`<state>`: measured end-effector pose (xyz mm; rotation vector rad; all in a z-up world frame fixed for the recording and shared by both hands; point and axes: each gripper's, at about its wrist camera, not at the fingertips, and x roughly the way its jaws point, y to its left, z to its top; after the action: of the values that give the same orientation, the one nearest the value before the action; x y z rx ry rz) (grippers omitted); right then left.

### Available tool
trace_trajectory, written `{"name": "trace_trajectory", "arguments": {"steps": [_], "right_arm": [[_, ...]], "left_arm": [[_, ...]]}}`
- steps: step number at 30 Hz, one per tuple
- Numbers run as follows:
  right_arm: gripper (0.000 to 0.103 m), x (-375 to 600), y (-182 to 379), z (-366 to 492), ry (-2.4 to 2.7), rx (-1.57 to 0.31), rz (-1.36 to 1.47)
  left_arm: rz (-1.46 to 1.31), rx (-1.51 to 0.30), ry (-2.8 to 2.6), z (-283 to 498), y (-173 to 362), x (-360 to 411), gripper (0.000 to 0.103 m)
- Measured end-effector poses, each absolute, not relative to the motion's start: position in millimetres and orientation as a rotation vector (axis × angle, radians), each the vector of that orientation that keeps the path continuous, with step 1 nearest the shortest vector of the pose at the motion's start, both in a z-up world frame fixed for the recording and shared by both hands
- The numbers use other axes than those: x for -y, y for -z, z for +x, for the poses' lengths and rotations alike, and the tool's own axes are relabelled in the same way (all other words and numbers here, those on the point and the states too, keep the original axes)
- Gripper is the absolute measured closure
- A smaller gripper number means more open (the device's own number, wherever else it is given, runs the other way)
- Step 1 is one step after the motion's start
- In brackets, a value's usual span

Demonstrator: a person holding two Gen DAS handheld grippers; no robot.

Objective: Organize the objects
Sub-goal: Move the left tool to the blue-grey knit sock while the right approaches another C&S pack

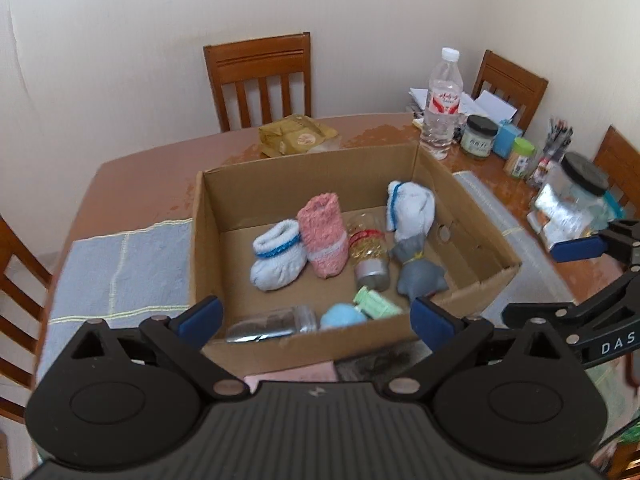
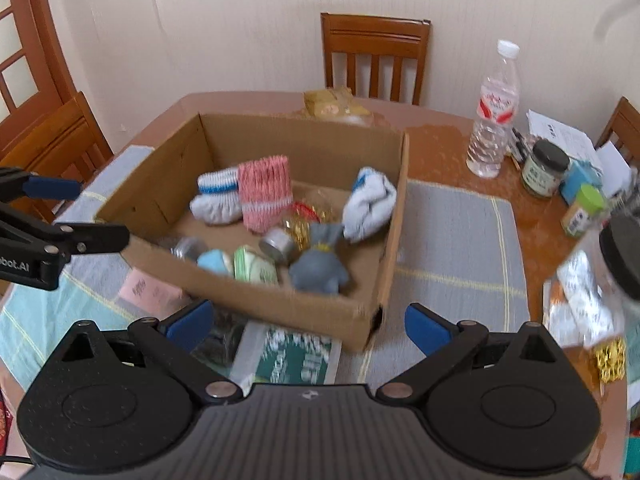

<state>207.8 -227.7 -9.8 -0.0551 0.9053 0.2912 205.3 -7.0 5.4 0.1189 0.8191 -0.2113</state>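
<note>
open brown cardboard box [image 1: 312, 184]: light, stiff; i'd grip its rim. left gripper [image 1: 316, 316] and right gripper [image 2: 308, 320] both spread, empty.

From above, I have open access into the cardboard box [image 1: 476, 216]; its top is uncovered. Inside, the far-left floor is bare. The rolled socks [image 1: 276, 256], pink sock [image 1: 324, 236], jar [image 1: 370, 256] and grey toy [image 1: 420, 276] crowd the middle and near side. Left of the box, the grey placemat [image 1: 132, 264] is free. On the right, another placemat [image 2: 460, 240] gives clear passage, bounded farther right by the water bottle [image 2: 494, 120] and the small jars [image 2: 544, 168].
</note>
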Motion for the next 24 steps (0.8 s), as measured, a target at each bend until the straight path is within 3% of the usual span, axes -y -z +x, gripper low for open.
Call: {"name": "trace_trajectory", "arguments": {"steps": [24], "right_arm": [[0.0, 234, 93, 199, -0.175, -1.056, 0.128]], "left_arm": [[0.093, -0.912, 0.159, 143, 50, 10, 0.003]]}}
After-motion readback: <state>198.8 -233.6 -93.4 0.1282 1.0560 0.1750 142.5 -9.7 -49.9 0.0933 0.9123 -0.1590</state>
